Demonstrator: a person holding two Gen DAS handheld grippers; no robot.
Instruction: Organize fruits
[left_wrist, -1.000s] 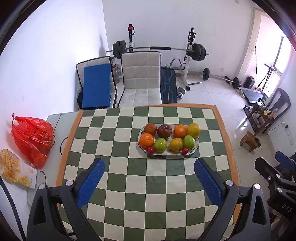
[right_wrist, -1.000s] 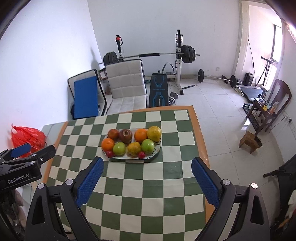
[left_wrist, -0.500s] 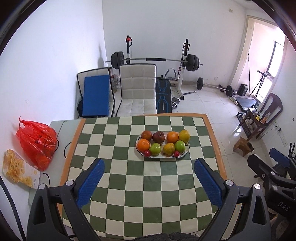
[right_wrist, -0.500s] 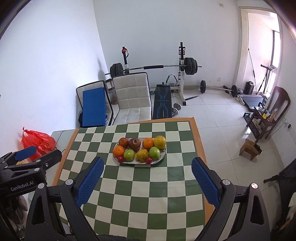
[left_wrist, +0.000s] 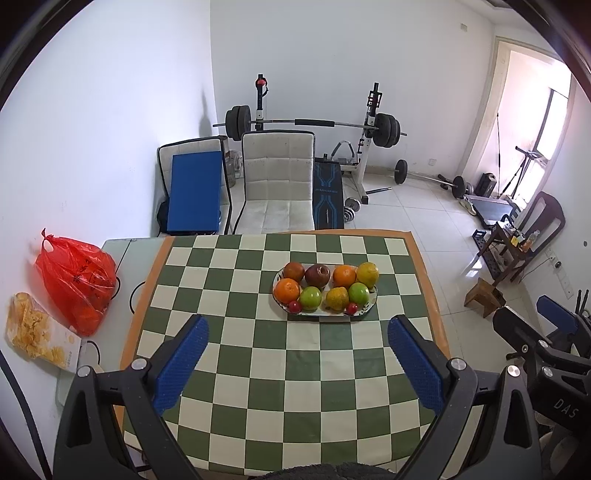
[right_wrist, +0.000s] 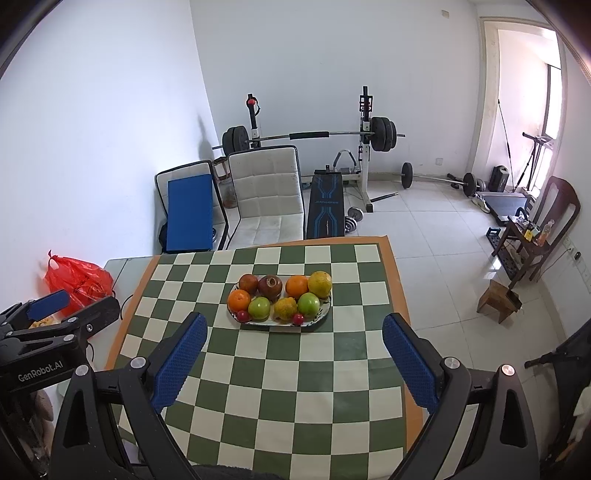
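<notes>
Evidently, both tools are held high and well back from the counter (left_wrist: 236, 373), jaws spread wide and gripping nothing, which reads as a resting stance with the fruits already sorted. The left tool (left_wrist: 297, 354) and the right tool (right_wrist: 293, 352) are each aimed straight at the plate (left_wrist: 364, 309), which is seen ahead of and between the fingertips, well apart from both. On the plate the fruits (left_wrist: 325, 286) are set in two neat rows, touching one another: darker and orange ones on the far side, an orange, green apples and a yellow fruit nearer the tools, with two small red fruits at the near rim. Such tight packing is judged to keep round fruit from rolling off. No loose fruit is seen elsewhere on the chequered cloth.
</notes>
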